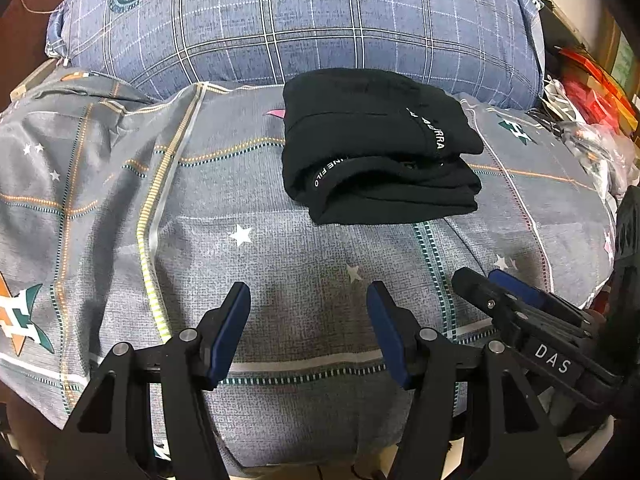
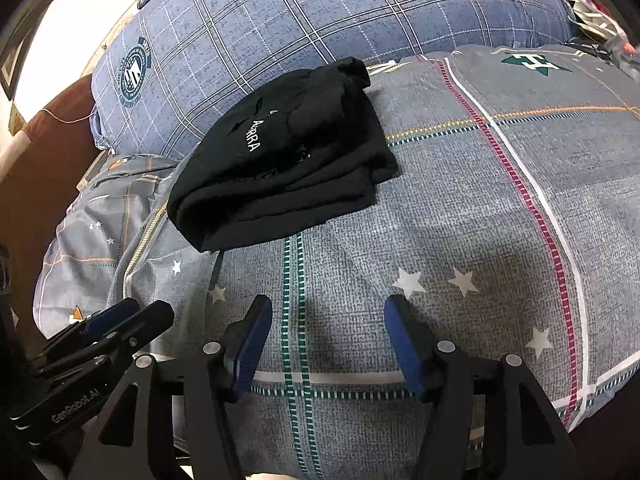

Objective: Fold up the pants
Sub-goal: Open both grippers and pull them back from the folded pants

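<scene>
The black pants lie folded into a compact stack with white lettering, on the grey patterned bedcover. They show in the right wrist view too, up and left of centre. My left gripper is open and empty, hovering over the cover well short of the pants. My right gripper is open and empty too, near the front edge of the bed. Each gripper shows in the other's view: the right one at the lower right, the left one at the lower left.
A big blue plaid pillow lies behind the pants against the headboard. Cluttered bags and red items sit to the right of the bed. The bedcover bulges and falls off at the front edge.
</scene>
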### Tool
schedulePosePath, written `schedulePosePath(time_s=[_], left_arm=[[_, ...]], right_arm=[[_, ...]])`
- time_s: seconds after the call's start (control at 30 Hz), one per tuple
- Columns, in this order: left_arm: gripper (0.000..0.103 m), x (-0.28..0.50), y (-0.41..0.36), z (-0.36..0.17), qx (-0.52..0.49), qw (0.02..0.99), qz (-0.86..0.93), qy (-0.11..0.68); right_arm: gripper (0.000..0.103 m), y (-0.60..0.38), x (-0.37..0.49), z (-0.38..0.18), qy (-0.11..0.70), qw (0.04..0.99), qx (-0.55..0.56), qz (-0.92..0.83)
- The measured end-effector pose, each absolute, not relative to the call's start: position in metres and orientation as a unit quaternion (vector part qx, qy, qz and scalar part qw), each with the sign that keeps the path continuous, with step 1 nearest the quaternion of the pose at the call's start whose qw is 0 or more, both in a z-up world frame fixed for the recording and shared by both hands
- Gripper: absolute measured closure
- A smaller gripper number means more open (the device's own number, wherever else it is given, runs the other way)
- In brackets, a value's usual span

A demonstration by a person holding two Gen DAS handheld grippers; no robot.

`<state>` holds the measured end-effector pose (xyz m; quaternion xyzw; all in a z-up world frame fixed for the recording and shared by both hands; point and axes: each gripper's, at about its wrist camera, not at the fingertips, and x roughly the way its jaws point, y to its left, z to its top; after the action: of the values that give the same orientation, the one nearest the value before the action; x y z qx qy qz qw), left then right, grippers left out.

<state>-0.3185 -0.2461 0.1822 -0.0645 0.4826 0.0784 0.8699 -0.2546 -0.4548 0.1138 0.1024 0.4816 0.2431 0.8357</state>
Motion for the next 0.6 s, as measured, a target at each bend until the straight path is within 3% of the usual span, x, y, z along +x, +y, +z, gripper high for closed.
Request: schedulePosePath(time_s=[0.6], left_arm=[[0.044, -0.3173, -0.245, 0.1861, -0.083, 0.873, 0.065, 0.476]], right_arm=[[0.032, -0.4461, -0.2567, 0.1117, 0.477, 0.839, 0.083, 0.249]])
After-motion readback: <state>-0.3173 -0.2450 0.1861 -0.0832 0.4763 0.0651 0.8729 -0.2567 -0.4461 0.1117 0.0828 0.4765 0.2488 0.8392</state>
